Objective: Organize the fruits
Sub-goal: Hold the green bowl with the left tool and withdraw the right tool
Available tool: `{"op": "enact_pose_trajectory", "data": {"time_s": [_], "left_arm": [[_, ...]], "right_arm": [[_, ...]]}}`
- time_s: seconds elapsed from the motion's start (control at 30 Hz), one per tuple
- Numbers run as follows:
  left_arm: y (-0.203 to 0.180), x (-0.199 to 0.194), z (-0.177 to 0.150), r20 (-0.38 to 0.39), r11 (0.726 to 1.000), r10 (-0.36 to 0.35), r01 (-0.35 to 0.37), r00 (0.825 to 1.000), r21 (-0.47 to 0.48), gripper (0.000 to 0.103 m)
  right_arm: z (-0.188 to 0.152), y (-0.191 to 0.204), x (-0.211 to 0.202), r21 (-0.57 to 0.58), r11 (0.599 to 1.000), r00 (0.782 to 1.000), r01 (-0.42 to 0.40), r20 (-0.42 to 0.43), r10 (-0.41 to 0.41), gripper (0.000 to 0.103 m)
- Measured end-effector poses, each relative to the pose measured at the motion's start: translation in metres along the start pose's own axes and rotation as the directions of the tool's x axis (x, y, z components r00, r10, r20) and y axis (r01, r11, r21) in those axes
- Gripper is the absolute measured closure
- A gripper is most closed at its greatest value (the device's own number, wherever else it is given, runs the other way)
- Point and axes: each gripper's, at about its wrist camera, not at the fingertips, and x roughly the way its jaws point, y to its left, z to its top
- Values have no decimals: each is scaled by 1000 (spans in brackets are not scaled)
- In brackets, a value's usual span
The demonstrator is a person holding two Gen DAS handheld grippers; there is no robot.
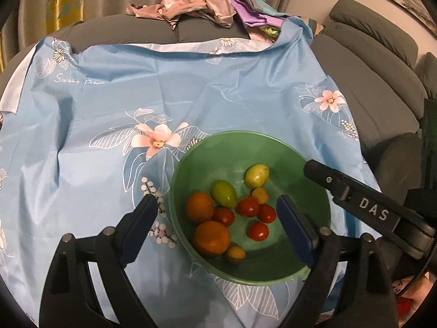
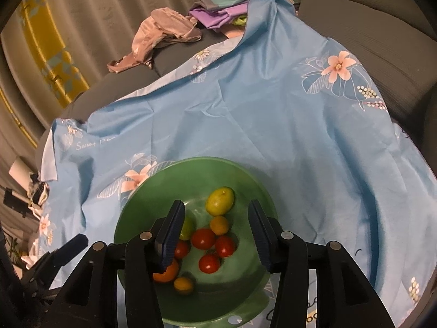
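A green bowl stands on a blue floral cloth and holds two oranges, two green-yellow fruits, several red tomatoes and small yellow fruits. My left gripper hovers above the bowl's left half, open wide with nothing between its fingers. The right gripper reaches in over the bowl's right rim. In the right wrist view the bowl lies below my right gripper, which is partly open and empty. Its left finger hides part of an orange. The tomatoes lie loose.
The blue floral cloth covers a grey sofa seat. A heap of pink and purple clothes lies at the back. Sofa cushions rise on the right, and curtains hang behind.
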Motion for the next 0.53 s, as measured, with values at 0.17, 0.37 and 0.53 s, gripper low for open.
{"op": "enact_pose_trajectory", "data": {"time_s": [0.17, 0.37, 0.53], "left_arm": [[-3, -1, 0, 2, 1000, -11, 11, 1000, 7, 14], [-4, -2, -2, 2, 1000, -15, 15, 1000, 16, 14], [-3, -3, -2, 3, 1000, -11, 11, 1000, 14, 14]], "right_arm": [[-1, 0, 1, -6, 1000, 1000, 8, -4, -8, 54], [0, 0, 1, -9, 1000, 1000, 8, -6, -8, 54], [0, 1, 0, -14, 1000, 1000, 8, -4, -8, 54]]}}
